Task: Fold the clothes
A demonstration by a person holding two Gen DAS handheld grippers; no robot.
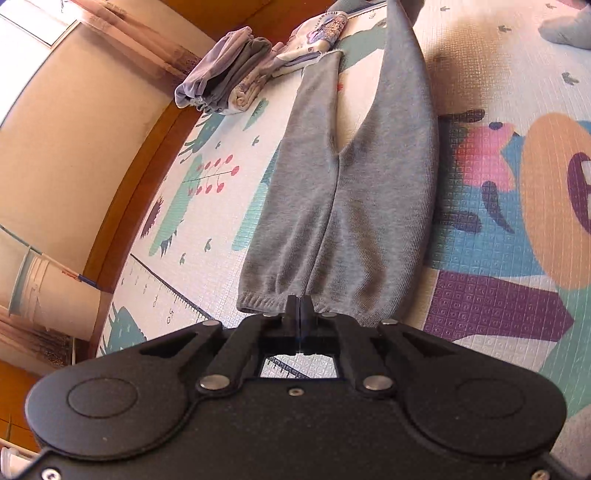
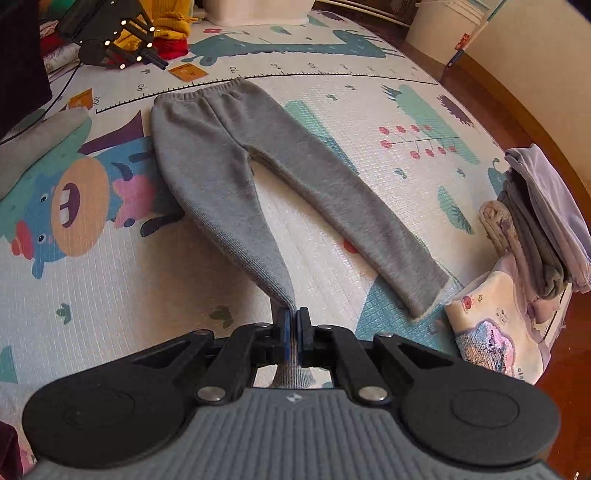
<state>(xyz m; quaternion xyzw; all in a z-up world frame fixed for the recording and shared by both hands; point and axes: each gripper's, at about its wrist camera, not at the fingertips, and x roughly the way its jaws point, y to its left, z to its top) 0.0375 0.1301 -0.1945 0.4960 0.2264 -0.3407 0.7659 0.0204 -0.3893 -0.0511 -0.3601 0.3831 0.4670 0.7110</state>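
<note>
- Here, grey pants (image 2: 236,162) lie spread on a patterned play mat (image 2: 369,122), waistband toward the mat's printed ruler (image 2: 280,75) and legs splayed apart.
- The right gripper (image 2: 294,325) has its jaws clamped on the cuff of one leg; that leg rises off the mat into a narrow pinched point at the jaws, and grey fabric shows between the blue pads.
- The other leg lies flat on the mat, its cuff just beside a stack of folded clothes (image 2: 535,236).
- The left gripper (image 1: 300,306) sits at the pants' (image 1: 332,192) waistband, jaws together; whether any fabric is caught between them cannot be told from the left wrist view.
- From the pants, the stack (image 1: 229,77) lies past the flat leg's cuff, near the mat's (image 1: 498,92) edge and a wooden floor strip.
- In the right wrist view, a black device with small lights (image 2: 114,37) stands beyond the waistband, next to yellow and red clothes (image 2: 166,29).
- A white bucket (image 1: 48,295) stands off the mat, near the waistband end.
</note>
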